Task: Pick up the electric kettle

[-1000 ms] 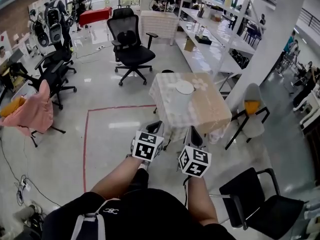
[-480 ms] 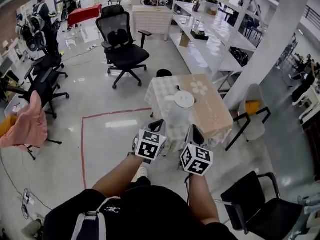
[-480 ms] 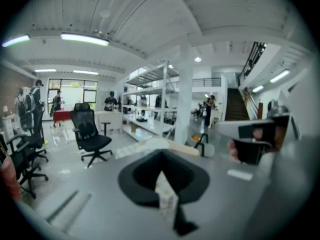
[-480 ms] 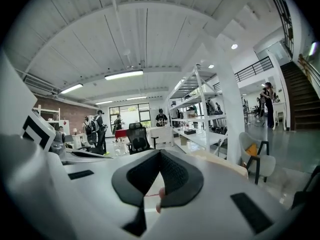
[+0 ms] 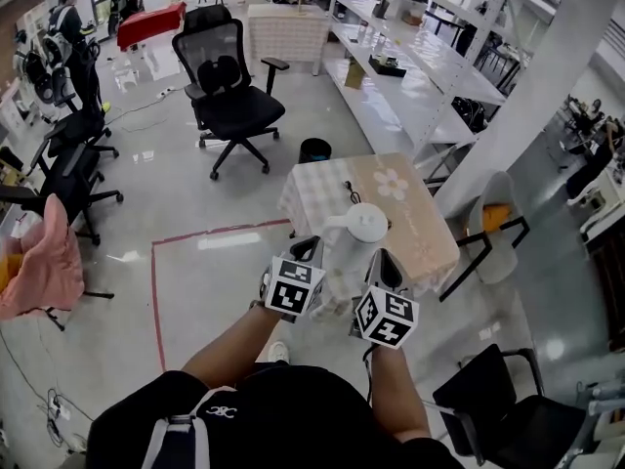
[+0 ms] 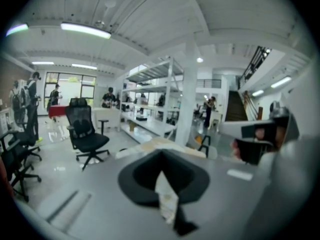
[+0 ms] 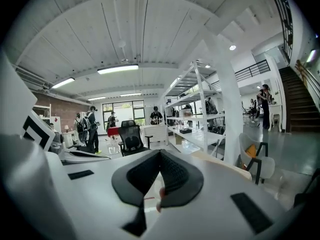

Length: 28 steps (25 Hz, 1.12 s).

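Note:
The white electric kettle [image 5: 359, 237] stands on a small table [image 5: 410, 198] with a checked and flowered cloth, just beyond both grippers in the head view. My left gripper [image 5: 310, 249] is held out in front, short of the table's near left corner, jaws shut and empty. My right gripper [image 5: 382, 262] is beside it, just to the right of the kettle's base, and its pads also meet with nothing between them. In the left gripper view the left gripper [image 6: 161, 173] points over the table's edge [image 6: 165, 144]. The right gripper [image 7: 160, 178] looks past the table [image 7: 225, 165].
A black office chair [image 5: 229, 91] and a black bin [image 5: 314, 149] stand beyond the table. White shelving [image 5: 430, 66] and a pillar [image 5: 532, 96] run along the right. A chair with an orange cushion [image 5: 493, 225] and a black chair [image 5: 518, 408] are at the right. Red floor tape [image 5: 154, 296] lies left.
The person has walked forward: the table and kettle have come closer and now sit right at the gripper tips. Both grippers keep their places side by side, jaws unchanged.

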Motion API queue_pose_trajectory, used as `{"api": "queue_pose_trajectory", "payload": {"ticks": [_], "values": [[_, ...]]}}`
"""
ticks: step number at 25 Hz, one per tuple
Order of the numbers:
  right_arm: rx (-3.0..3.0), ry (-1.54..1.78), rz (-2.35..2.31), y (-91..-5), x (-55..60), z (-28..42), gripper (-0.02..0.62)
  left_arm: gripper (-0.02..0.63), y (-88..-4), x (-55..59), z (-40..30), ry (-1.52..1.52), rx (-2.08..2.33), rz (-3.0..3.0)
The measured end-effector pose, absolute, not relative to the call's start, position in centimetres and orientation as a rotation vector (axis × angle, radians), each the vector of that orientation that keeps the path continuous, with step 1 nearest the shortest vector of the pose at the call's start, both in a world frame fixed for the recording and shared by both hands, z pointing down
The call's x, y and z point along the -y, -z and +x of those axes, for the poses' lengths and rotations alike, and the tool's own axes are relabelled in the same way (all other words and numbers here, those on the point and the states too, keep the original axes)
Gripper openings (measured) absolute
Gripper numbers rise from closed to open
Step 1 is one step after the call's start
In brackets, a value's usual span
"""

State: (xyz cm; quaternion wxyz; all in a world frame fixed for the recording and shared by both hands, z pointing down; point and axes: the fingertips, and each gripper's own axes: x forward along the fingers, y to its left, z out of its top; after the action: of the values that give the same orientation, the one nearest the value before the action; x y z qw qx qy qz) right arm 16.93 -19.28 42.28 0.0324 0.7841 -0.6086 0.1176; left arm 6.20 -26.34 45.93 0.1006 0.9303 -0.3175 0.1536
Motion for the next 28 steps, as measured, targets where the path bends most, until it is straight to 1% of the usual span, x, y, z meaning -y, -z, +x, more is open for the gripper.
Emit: {"api": "queue_pose_trajectory", "payload": {"ticks": [11, 16, 23, 25, 26, 27, 28], "values": [[1.767, -0.43, 2.428, -43.3, 25.6, 18.3, -0.008, -0.005, -48.1, 32.9, 6.9, -0.48, 0.865, 2.726], [1.732, -0.419, 2.442, -43.2, 26.0, 19.9, -0.008, -0.005, -48.5, 33.4, 8.8, -0.473, 0.829, 2.736], [1.783, -0.472, 2.435, -44.7, 26.6, 21.5, -0.008, 0.0, -49.7, 33.7, 9.4, -0.465, 0.865, 2.765], [1.815, -0.477, 2.416, -45.0, 27.0, 21.9, -0.008, 0.014, -50.2, 33.7, 9.7, -0.491, 0.893, 2.763], [1.829, -0.488, 2.408, -45.2, 27.2, 22.2, -0.008, 0.056, -50.6, 33.6, 9.8, -0.513, 0.9, 2.758], [1.84, -0.5, 2.402, -45.3, 27.4, 22.5, -0.008, 0.071, -51.0, 33.5, 10.0, -0.536, 0.904, 2.753], [1.85, -0.51, 2.396, -45.4, 27.6, 22.9, -0.008, 0.072, -51.4, 33.3, 10.2, -0.557, 0.907, 2.75]]}}
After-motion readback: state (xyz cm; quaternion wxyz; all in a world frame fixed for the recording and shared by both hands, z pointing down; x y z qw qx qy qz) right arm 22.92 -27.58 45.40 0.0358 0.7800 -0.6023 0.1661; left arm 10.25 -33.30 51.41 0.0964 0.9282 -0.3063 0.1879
